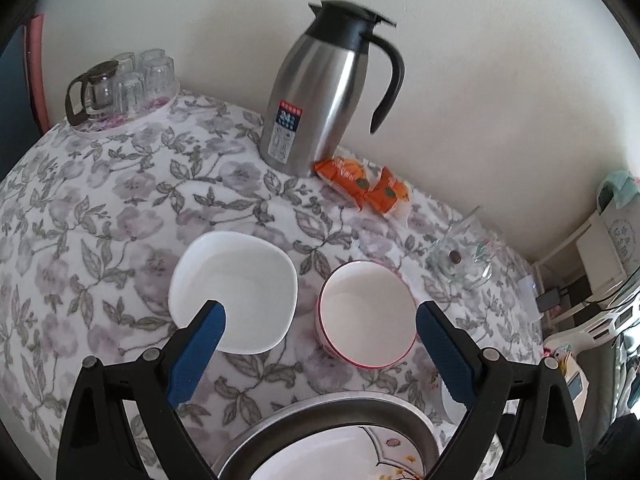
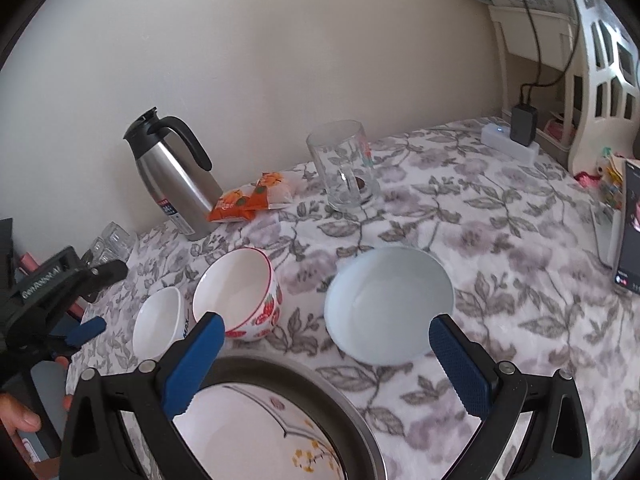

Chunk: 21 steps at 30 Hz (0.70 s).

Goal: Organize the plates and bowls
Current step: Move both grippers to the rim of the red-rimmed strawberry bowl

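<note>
left wrist view:
left gripper (image 1: 320,320): fingers spread wide, nothing between them, above the table
white squarish bowl (image 1: 234,292): on floral tablecloth (image 1: 100,220), behind the left blue pad
red-rimmed bowl (image 1: 368,314): upright, just right of the white squarish bowl, small gap between them
metal-rimmed dish (image 1: 340,412): at bottom edge, below the gripper, holds a flower-pattern plate (image 1: 360,452)
steel thermos jug (image 1: 320,92): at back by the wall, orange snack packets (image 1: 362,186) at its base
glass mug (image 1: 464,256): right of the bowls, small dark item inside
tray of glasses (image 1: 124,88): far back left, with a glass pot

right wrist view:
right gripper (image 2: 326,328): fingers released and wide apart, holding nothing
pale round bowl (image 2: 388,304): on the cloth, near the right pad
red-rimmed bowl (image 2: 238,294): strawberry print outside, tilted-looking, left of the pale bowl, well apart
white squarish bowl (image 2: 158,322): just left of the strawberry bowl, touching or nearly, cannot tell
metal-rimmed dish (image 2: 304,376): bottom centre, flower-pattern plate (image 2: 256,432) inside
left gripper (image 2: 86,330): at left edge, held by a hand (image 2: 20,416)
glass mug (image 2: 344,166), steel thermos jug (image 2: 172,176), orange snack packets (image 2: 248,198): at back
</note>
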Each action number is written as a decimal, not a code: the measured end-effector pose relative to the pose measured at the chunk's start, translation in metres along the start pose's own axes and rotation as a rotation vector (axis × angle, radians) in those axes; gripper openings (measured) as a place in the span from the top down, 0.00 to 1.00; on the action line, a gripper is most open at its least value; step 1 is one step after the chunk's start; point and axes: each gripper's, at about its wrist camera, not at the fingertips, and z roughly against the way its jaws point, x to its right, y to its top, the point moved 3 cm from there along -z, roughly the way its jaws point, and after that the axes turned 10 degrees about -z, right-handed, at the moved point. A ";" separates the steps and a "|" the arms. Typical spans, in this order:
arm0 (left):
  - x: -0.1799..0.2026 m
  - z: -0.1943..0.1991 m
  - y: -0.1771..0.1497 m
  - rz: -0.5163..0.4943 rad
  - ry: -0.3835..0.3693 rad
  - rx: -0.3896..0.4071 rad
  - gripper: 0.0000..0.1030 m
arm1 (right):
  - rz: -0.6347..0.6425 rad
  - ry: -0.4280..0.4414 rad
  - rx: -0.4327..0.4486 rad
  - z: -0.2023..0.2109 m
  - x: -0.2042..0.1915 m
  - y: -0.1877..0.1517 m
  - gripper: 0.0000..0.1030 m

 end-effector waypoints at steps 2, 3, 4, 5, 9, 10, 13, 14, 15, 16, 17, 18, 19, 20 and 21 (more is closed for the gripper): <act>0.000 -0.008 0.000 -0.001 0.004 -0.021 0.07 | 0.011 -0.004 -0.002 -0.004 -0.005 0.003 0.00; 0.000 -0.011 0.000 0.002 0.000 -0.030 0.07 | 0.016 -0.004 -0.003 -0.006 -0.007 0.004 0.00; 0.001 -0.015 0.000 0.006 -0.013 -0.042 0.07 | 0.020 -0.002 -0.006 -0.009 -0.010 0.005 0.00; 0.001 -0.018 0.000 0.006 -0.024 -0.048 0.07 | 0.023 -0.001 -0.008 -0.011 -0.012 0.006 0.00; 0.004 -0.026 0.002 -0.002 -0.035 -0.062 0.07 | 0.039 0.004 -0.009 -0.019 -0.023 0.010 0.00; 0.004 -0.028 0.002 -0.001 -0.041 -0.067 0.07 | 0.039 0.004 -0.010 -0.021 -0.025 0.011 0.00; 0.004 -0.035 0.004 0.002 -0.052 -0.079 0.07 | 0.031 0.003 -0.015 -0.030 -0.028 0.013 0.00; 0.003 -0.036 0.005 0.003 -0.056 -0.081 0.08 | 0.026 0.006 -0.019 -0.033 -0.029 0.013 0.00; 0.002 -0.038 0.006 0.005 -0.061 -0.083 0.08 | 0.023 0.008 -0.022 -0.035 -0.030 0.013 0.00; 0.002 -0.039 0.007 0.006 -0.064 -0.084 0.08 | 0.023 0.012 -0.026 -0.039 -0.032 0.013 0.01; 0.001 -0.041 0.008 0.006 -0.069 -0.083 0.08 | 0.025 0.014 -0.029 -0.041 -0.033 0.013 0.02; 0.001 -0.041 0.009 0.005 -0.072 -0.083 0.13 | 0.027 0.015 -0.030 -0.043 -0.034 0.013 0.08; 0.001 -0.043 0.010 0.004 -0.076 -0.085 0.18 | 0.030 0.016 -0.030 -0.047 -0.036 0.013 0.12; 0.000 -0.045 0.010 0.005 -0.080 -0.090 0.27 | 0.029 0.017 -0.032 -0.049 -0.037 0.014 0.13; -0.001 -0.048 0.010 0.007 -0.087 -0.098 0.28 | 0.024 0.021 -0.036 -0.052 -0.037 0.014 0.14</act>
